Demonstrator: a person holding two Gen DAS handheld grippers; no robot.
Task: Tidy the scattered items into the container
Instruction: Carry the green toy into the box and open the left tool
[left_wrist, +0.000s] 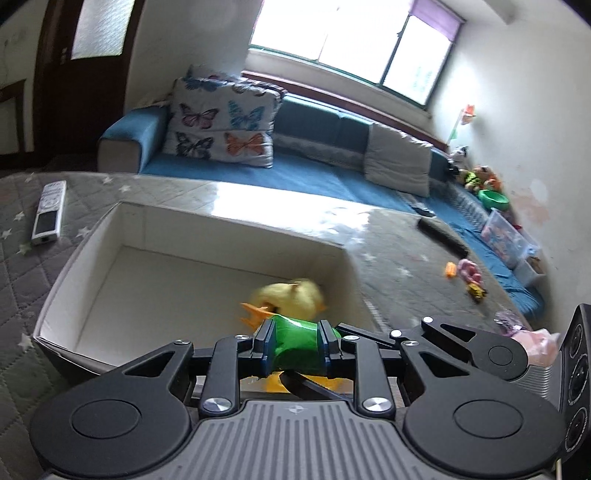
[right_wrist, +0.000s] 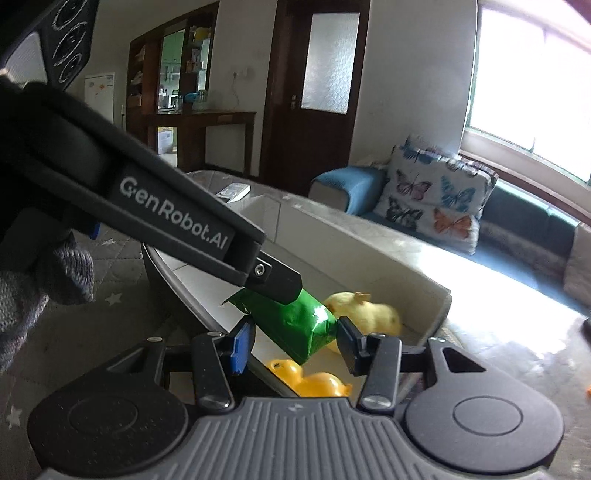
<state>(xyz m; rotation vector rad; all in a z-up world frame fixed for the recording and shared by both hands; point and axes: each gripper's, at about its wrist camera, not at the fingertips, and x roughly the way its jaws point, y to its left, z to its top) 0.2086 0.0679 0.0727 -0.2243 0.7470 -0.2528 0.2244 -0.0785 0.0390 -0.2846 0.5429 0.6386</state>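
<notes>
My left gripper (left_wrist: 297, 345) is shut on a green snack packet (left_wrist: 295, 345) and holds it over the near edge of the white box (left_wrist: 221, 218). The packet also shows in the right wrist view (right_wrist: 295, 325), pinched by the left gripper's finger. My right gripper (right_wrist: 291, 341) is open, its jaws on either side of the packet's lower end without clamping it. Inside the box lie a fluffy yellow duck (left_wrist: 291, 295), also in the right wrist view (right_wrist: 364, 312), and a yellow rubber duck (right_wrist: 314, 378). Small toys (left_wrist: 467, 275) lie scattered on the grey quilted mat.
A white remote (left_wrist: 48, 212) lies on the mat left of the box. A dark remote (left_wrist: 441, 232) lies near the mat's far right edge. A blue sofa (left_wrist: 314, 170) with a butterfly cushion (left_wrist: 221, 122) stands behind. A pink item (left_wrist: 539, 345) sits at the right.
</notes>
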